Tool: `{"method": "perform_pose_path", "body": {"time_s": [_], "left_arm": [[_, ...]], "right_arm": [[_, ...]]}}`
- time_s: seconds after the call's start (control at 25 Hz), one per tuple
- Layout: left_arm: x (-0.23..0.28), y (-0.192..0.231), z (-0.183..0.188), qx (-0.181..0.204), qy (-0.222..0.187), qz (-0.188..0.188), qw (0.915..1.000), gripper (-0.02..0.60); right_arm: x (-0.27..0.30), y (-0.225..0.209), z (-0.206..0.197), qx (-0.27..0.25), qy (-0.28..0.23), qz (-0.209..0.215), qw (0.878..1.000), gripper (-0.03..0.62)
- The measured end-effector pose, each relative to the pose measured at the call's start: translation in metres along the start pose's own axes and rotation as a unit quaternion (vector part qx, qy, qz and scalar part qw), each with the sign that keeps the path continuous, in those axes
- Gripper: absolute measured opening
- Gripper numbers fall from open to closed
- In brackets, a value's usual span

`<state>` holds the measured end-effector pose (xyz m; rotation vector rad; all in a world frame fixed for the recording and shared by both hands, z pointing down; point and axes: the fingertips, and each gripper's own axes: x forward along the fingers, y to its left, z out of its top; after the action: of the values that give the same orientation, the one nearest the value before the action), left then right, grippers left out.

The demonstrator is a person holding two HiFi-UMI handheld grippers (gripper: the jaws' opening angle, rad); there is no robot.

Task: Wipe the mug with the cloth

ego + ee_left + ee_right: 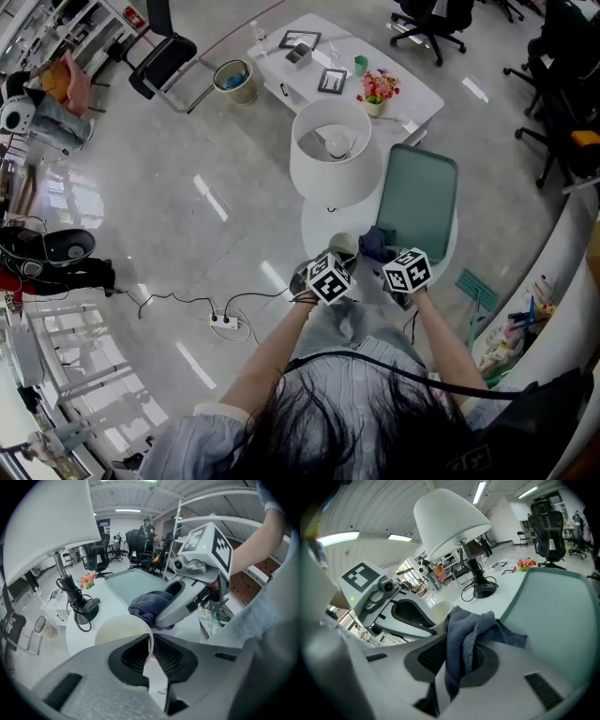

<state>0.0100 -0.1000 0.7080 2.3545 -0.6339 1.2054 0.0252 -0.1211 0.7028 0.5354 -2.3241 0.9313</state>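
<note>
No writing, label, brand or number can be read anywhere.

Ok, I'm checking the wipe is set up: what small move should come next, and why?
Probably press the cloth against the mug and rub. The left hand-held gripper is shut on the mug wall, and the right hand-held gripper holds the cloth right beside it.

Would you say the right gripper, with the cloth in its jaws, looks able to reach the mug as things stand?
Probably yes: the right gripper, shut on the cloth, sits close beside the mug with nothing between them. The left gripper clamps the mug's rim, covering only that patch.
</note>
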Motion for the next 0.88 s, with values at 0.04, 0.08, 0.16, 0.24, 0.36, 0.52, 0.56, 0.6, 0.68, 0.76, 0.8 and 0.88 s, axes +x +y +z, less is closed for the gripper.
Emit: {"method": "perform_pose_path", "body": {"time_s": [0.04, 0.08, 0.16, 0.24, 0.36, 0.52, 0.56, 0.6, 0.68, 0.76, 0.8, 0.88], "left_arm": [[0.000, 0.000, 0.000, -0.006, -0.002, 0.003, 1.0000, 0.041], [0.001, 0.001, 0.001, -0.012, -0.003, 0.006, 0.9999, 0.041], [0.002, 0.002, 0.002, -0.023, -0.005, 0.012, 0.9996, 0.041], [0.003, 0.004, 0.004, -0.035, -0.009, 0.020, 0.9991, 0.041], [0.003, 0.007, 0.010, -0.070, -0.024, 0.034, 0.9967, 0.041], [-0.002, 0.016, 0.027, -0.150, -0.076, 0.035, 0.9851, 0.043], [-0.004, 0.018, 0.031, -0.167, -0.089, 0.028, 0.9815, 0.043], [-0.007, 0.018, 0.034, -0.176, -0.096, 0.020, 0.9794, 0.043], [-0.013, 0.017, 0.036, -0.166, -0.092, 0.003, 0.9819, 0.044], [-0.019, 0.017, 0.033, -0.120, -0.076, -0.001, 0.9898, 0.044], [-0.022, 0.018, 0.031, -0.094, -0.065, 0.000, 0.9935, 0.044], [-0.029, 0.025, 0.024, -0.043, -0.042, 0.010, 0.9982, 0.044]], "right_arm": [[0.000, 0.001, -0.003, 0.004, 0.000, -0.002, 1.000, 0.078], [0.000, 0.002, -0.005, 0.008, -0.001, -0.004, 1.000, 0.078], [0.001, 0.004, -0.008, 0.015, -0.003, -0.007, 1.000, 0.078], [0.001, 0.005, -0.011, 0.023, -0.006, -0.010, 1.000, 0.078], [0.002, 0.006, -0.014, 0.034, -0.009, -0.014, 0.999, 0.078], [0.003, 0.006, -0.014, 0.054, -0.021, -0.021, 0.998, 0.078], [0.003, 0.005, -0.014, 0.059, -0.023, -0.023, 0.998, 0.078], [0.003, 0.005, -0.014, 0.062, -0.023, -0.025, 0.998, 0.078], [0.003, 0.004, -0.014, 0.062, -0.023, -0.027, 0.997, 0.078], [0.003, 0.003, -0.014, 0.062, -0.022, -0.029, 0.997, 0.078], [0.003, 0.003, -0.014, 0.062, -0.022, -0.029, 0.997, 0.078], [0.003, 0.004, -0.014, 0.065, -0.025, -0.031, 0.997, 0.078]]}}
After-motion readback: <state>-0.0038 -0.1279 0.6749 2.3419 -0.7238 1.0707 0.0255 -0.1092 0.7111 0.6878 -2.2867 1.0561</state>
